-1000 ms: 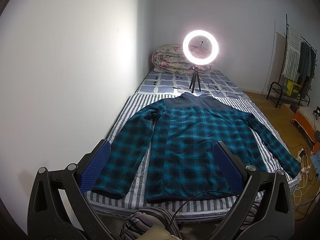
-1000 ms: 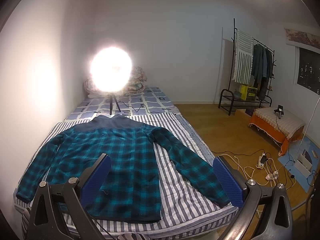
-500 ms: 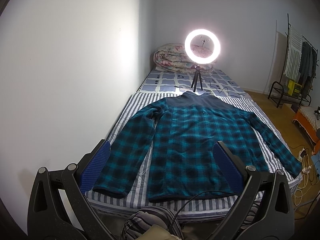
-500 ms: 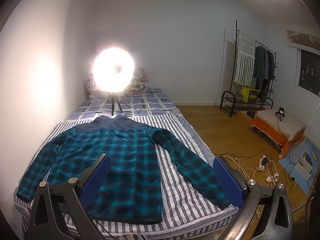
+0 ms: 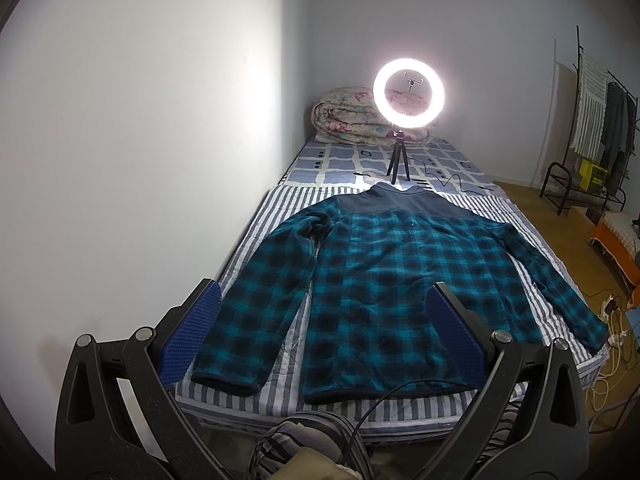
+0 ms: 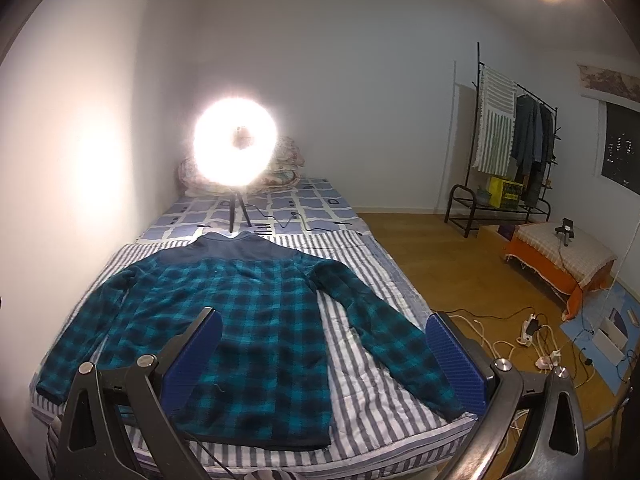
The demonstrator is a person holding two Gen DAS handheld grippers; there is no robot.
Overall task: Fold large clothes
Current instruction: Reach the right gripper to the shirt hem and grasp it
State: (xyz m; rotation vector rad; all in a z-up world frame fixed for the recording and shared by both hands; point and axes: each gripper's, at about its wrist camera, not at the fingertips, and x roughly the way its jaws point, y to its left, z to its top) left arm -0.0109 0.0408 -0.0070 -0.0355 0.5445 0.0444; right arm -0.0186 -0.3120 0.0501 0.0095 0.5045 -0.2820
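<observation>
Jacket flat on bed (hem partly behind gripper)

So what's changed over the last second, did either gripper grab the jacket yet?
No grab yet. Both views have drifted slightly, so the grippers have shifted a little, but the left gripper and right gripper remain open and empty above the near edge of the bed. The plaid jacket lies spread flat as before, sleeves out; the ring light hasn't moved.
</observation>
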